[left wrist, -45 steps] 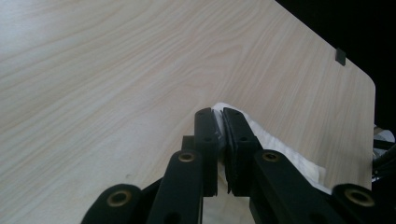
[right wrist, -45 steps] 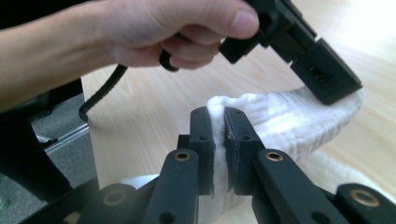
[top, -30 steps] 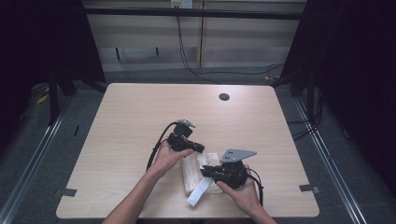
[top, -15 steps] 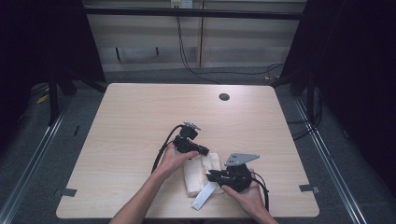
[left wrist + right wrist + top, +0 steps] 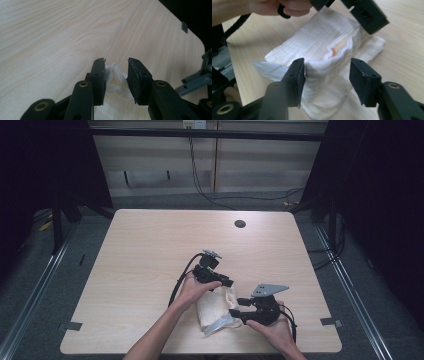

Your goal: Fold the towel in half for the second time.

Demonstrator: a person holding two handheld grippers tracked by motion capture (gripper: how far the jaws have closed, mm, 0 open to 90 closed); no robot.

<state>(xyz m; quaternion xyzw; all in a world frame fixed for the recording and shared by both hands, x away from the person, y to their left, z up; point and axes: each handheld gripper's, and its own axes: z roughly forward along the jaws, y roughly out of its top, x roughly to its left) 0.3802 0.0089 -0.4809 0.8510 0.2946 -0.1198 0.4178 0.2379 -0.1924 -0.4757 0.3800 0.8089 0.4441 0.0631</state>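
While the folded white cloth (image 5: 216, 306) lies at lower centre of the table (image 5: 140, 255), the left gripper (image 5: 116, 72) and right gripper (image 5: 325, 72) straddle raised folds, jaws apart, apparently just touching fabric.

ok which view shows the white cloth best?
Right gripper view: the folded white cloth lies close up, its layered edge raised between the open right gripper. The left gripper view catches just a bunched bit between its jaws; in the high view it's small and partly covered by hands.

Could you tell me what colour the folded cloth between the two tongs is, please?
The cloth is white to cream with a faint orange stain near its raised fold, clearest in the right gripper view.
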